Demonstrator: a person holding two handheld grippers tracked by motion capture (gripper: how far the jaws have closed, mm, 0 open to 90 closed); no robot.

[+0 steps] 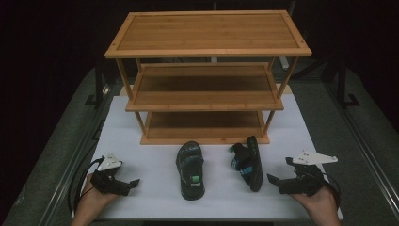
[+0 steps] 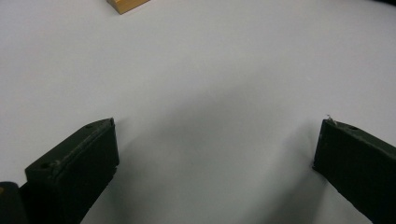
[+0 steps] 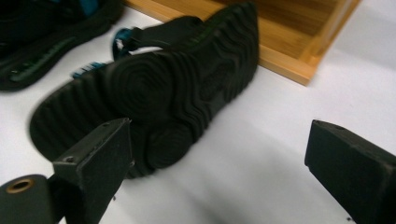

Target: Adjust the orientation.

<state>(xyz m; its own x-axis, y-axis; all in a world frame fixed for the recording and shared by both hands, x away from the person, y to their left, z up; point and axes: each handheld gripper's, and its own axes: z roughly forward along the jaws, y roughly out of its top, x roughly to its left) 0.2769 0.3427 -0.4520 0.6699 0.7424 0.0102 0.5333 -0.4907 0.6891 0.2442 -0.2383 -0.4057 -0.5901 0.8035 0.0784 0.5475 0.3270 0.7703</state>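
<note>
Two black sandals with teal trim lie on the white sheet (image 1: 155,193) in front of a bamboo rack. The left sandal (image 1: 190,170) rests flat, strap up. The right sandal (image 1: 248,162) stands on its edge, its ribbed sole (image 3: 173,84) turned toward my right gripper (image 1: 280,170). That gripper hovers just right of it, open, jaws (image 3: 219,126) wide with nothing pressed between them; the sole's heel end sits just beyond the left jaw. My left gripper (image 1: 129,184) rests at the sheet's near left, open (image 2: 219,126) over bare white surface.
The three-tier bamboo rack (image 1: 207,75) stands at the back of the sheet, all shelves bare; its bottom board (image 3: 289,42) is just behind the sandals, and a corner of it (image 2: 126,4) shows in the left gripper view. Grey table and metal rails flank the sheet.
</note>
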